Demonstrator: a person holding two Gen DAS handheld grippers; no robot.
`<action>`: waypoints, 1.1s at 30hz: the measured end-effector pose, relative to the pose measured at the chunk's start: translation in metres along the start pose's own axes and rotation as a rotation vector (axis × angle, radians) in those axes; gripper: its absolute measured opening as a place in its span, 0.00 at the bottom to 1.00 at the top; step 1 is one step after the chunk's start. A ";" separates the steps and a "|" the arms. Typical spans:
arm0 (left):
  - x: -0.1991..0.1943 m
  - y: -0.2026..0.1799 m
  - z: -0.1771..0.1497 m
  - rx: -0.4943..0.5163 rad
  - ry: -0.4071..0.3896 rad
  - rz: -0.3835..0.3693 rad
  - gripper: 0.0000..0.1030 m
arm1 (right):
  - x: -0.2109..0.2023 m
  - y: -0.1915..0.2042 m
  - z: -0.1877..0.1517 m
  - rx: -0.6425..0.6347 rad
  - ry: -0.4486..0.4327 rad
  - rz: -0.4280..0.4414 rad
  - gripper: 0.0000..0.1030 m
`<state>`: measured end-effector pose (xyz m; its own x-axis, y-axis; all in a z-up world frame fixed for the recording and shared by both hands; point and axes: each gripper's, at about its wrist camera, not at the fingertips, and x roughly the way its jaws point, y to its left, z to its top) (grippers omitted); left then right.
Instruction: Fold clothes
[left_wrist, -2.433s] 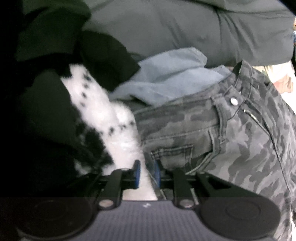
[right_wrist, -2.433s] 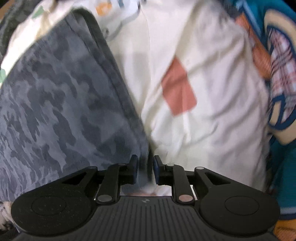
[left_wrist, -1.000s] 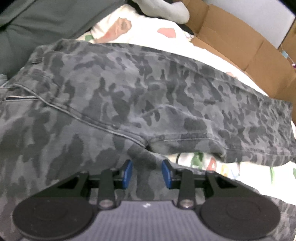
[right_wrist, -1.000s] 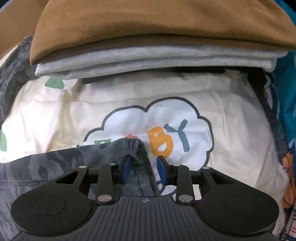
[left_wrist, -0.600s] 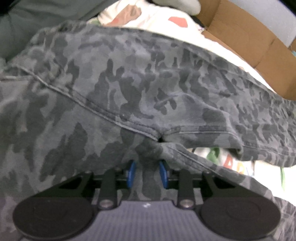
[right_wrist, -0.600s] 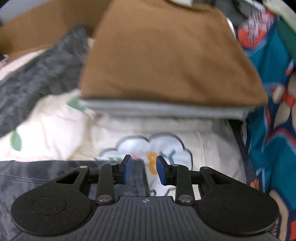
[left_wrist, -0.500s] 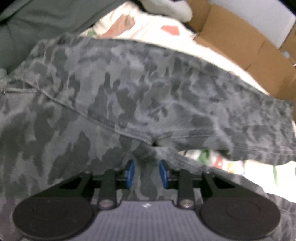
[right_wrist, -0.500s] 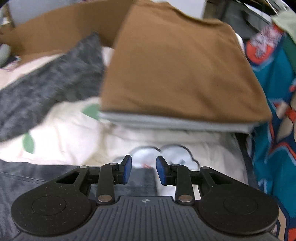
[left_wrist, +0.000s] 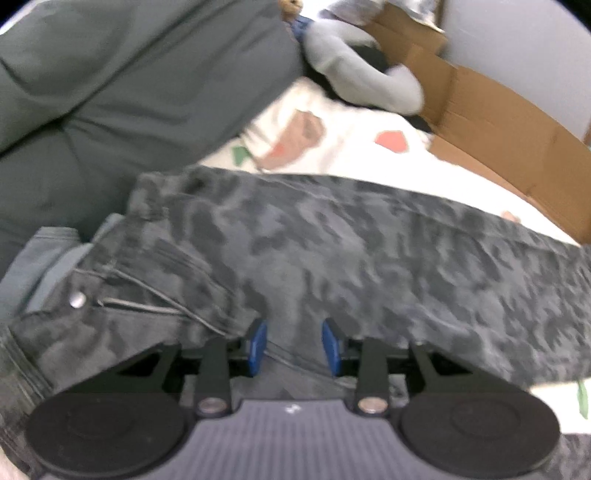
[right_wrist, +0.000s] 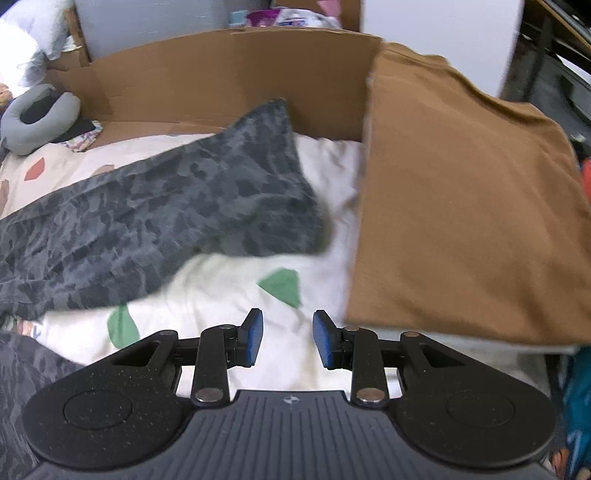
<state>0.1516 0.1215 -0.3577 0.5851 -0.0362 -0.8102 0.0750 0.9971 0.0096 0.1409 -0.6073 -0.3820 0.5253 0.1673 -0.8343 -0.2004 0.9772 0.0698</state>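
- On the bed, over a cream sheet (right_wrist: 229, 280) printed with coloured shapes, the camouflage trousers (left_wrist: 369, 258) lie stretched lengthwise, waistband and button at the left of the left wrist view and the leg running off to the right toward the cardboard box (left_wrist: 498, 122).
- Down by the crotch seam, the left tongs (left_wrist: 293, 345) had camouflage cloth pinched a moment ago; now their jaws are opening, with the fabric lying between the blue pads and under them but not visibly squeezed.
- Over at the far end, the right tongs (right_wrist: 287, 338) were holding the hem of a trouser leg a second ago. Now they stand partly apart with nothing in them, hanging over bare sheet, and the view has swung up to take in the box wall and the folded brown garment (right_wrist: 461, 192) on its stack.
- That leg end now lies loose on the sheet, its tip pointing up toward the box, just beside the brown garment.
- My reading: one leg has just been laid across the other and both tongs are letting go, so the lengthwise fold looks done.
- What is left, I would guess, is to smooth the pair and fold it across, hem to waistband. The leg end looks a bit rumpled, which could spoil a neat fold.
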 end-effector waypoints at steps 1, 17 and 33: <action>0.004 0.004 0.003 0.000 -0.004 0.002 0.42 | 0.005 0.006 0.005 -0.006 -0.001 0.010 0.37; 0.088 -0.010 0.092 0.254 -0.007 0.040 0.42 | 0.112 0.149 0.119 -0.212 -0.007 0.146 0.37; 0.167 0.052 0.148 0.019 0.076 0.020 0.48 | 0.199 0.253 0.178 -0.389 -0.006 0.245 0.39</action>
<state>0.3723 0.1576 -0.4055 0.5233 -0.0104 -0.8521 0.0800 0.9961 0.0370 0.3420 -0.3033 -0.4323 0.4285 0.3891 -0.8155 -0.6141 0.7875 0.0531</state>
